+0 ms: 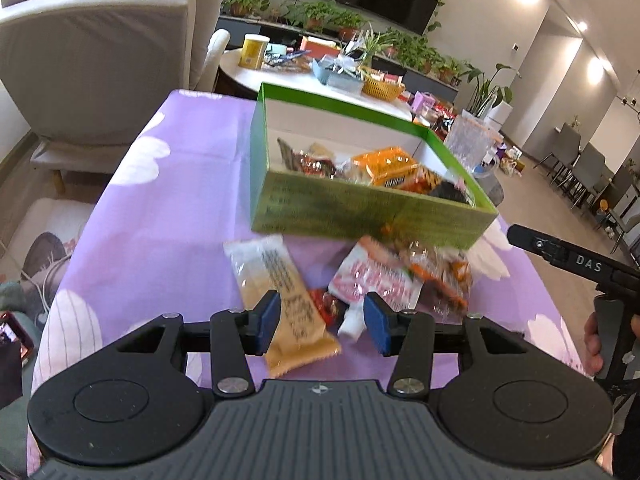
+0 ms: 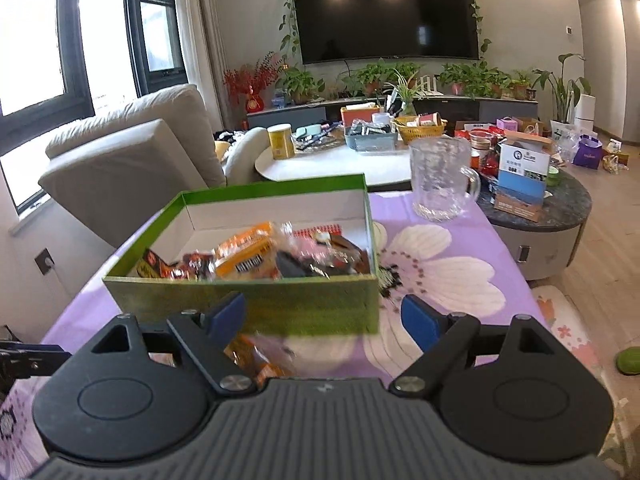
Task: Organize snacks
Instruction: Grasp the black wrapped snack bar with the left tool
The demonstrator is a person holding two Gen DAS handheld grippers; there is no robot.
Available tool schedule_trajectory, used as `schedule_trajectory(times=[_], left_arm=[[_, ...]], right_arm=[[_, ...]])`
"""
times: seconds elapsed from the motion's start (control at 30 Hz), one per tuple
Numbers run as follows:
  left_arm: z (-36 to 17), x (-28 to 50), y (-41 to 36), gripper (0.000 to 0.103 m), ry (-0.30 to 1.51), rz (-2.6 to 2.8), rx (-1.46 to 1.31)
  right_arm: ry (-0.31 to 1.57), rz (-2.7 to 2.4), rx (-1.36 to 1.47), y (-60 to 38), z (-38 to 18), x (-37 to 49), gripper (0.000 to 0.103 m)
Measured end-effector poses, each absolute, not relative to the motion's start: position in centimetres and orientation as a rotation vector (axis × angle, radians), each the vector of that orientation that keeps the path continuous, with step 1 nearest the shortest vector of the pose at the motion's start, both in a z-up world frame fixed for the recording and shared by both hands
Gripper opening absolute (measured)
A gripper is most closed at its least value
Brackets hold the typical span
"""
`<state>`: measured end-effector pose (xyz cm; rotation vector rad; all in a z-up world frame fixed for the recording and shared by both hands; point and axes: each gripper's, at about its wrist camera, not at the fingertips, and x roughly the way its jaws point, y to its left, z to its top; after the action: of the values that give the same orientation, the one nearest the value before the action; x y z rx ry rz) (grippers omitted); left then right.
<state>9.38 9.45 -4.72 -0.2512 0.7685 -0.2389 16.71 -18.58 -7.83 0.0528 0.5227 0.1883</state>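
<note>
Both jaws gape empty; I hover the left gripper (image 1: 320, 322) over loose snack packets (image 1: 376, 276), next pinching one for the green box (image 1: 360, 208).

Print on the long tan-and-clear snack packet (image 1: 280, 300) smeared, unreadable; pink-white pouch (image 1: 370, 276) blurred too. Orange wrappers (image 2: 256, 360) half hidden behind the gripper body (right wrist view).
</note>
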Motion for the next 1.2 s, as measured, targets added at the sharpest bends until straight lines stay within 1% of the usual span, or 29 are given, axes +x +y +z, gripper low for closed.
schedule_trajectory(times=[0.4,1.2], left_arm=[[-5.6,6.9,8.9,0.043,0.801,-0.244,-0.217],[-7.9,4.0,7.3,0.044,0.882,-0.259,-0.122]], right_arm=[[0.606,0.158,0.057,-20.3,-10.6,13.7,0.088],[0.626,0.181,0.040,-20.1,-12.0,11.0,0.089]])
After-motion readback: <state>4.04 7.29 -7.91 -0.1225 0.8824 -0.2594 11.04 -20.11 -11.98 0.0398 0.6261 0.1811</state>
